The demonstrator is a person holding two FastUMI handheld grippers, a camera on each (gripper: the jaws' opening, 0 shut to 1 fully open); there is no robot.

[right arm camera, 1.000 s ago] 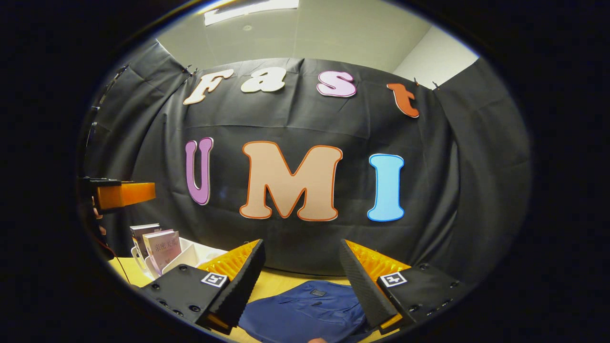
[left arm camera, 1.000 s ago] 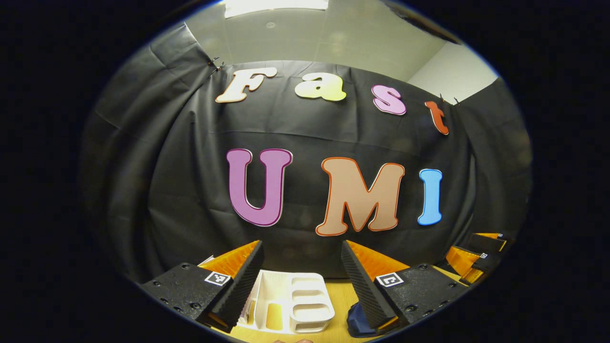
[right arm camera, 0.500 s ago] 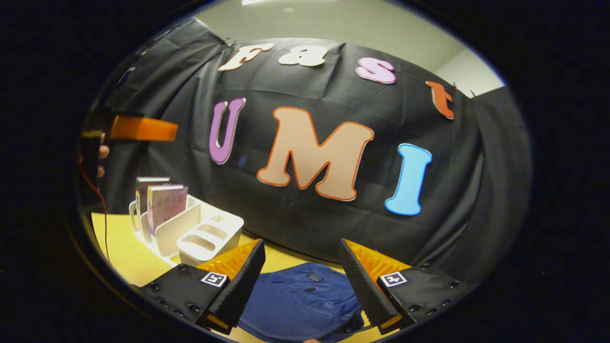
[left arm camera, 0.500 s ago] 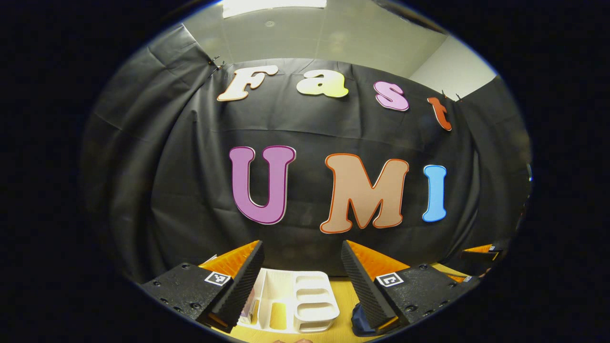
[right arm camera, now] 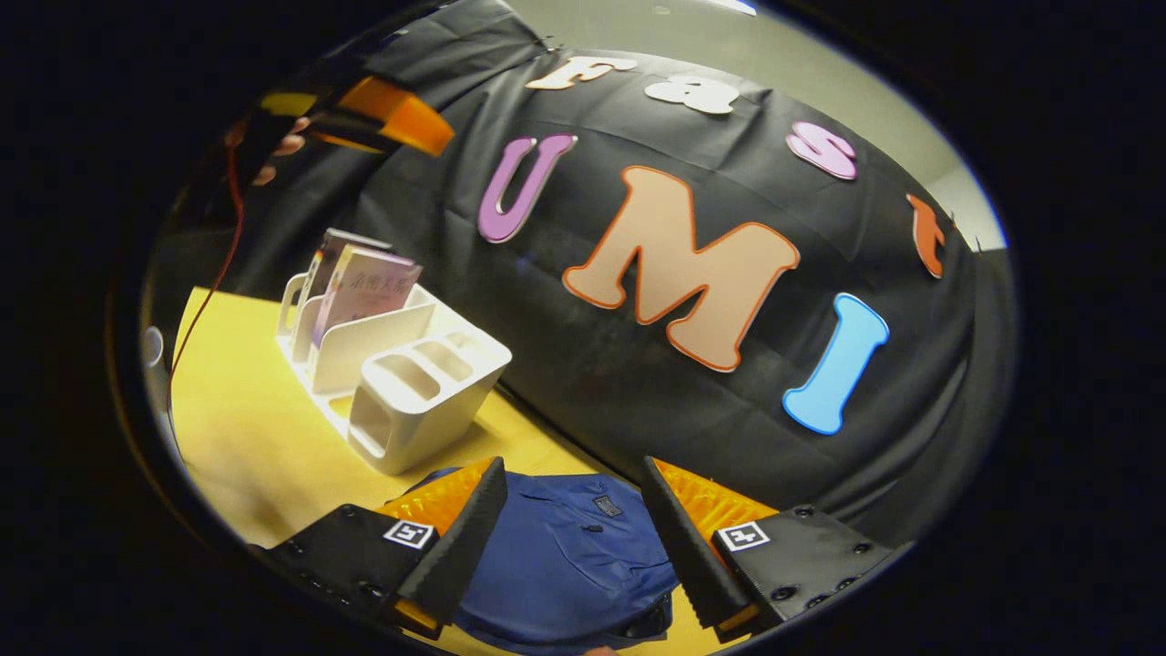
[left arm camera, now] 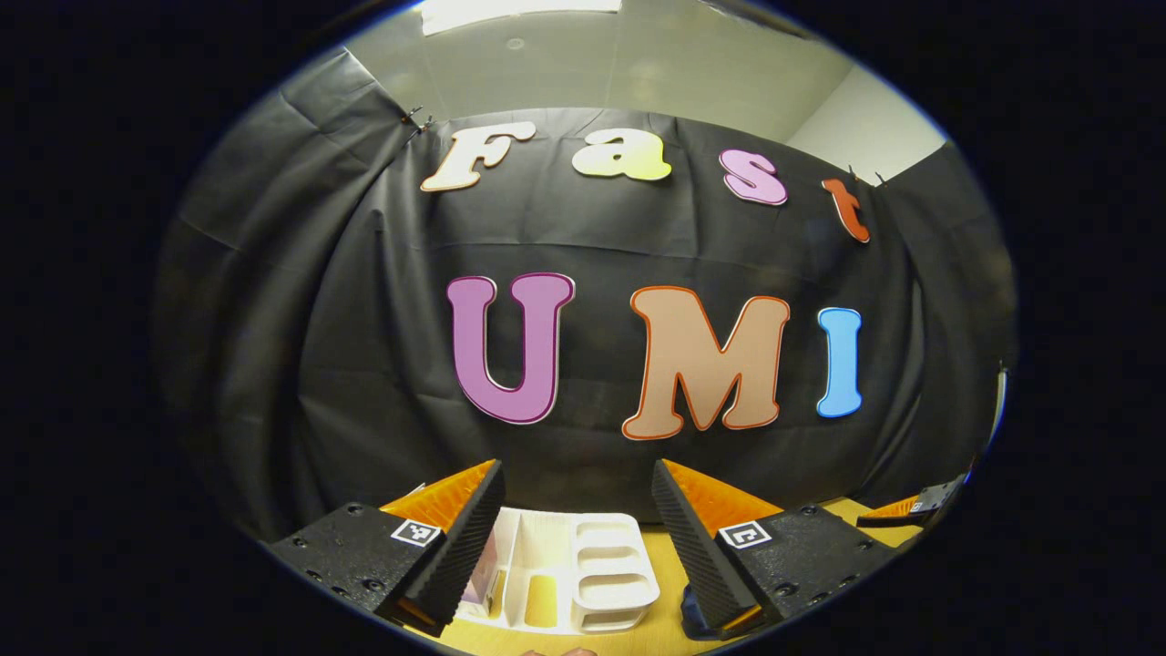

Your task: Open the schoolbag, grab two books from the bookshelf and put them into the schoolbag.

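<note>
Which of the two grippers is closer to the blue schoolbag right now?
Right, as far as I can judge. The right gripper hangs open just over the blue schoolbag, which shows between its fingers. The left gripper faces the white bookshelf instead, the bag off to its right.

The schoolbag is cut off below; the book is mostly hidden.

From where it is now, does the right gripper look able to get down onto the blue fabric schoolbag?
Probably yes. The right gripper is open above the blue fabric schoolbag, nothing between them; the white plastic bookshelf stands off to one side.
</note>
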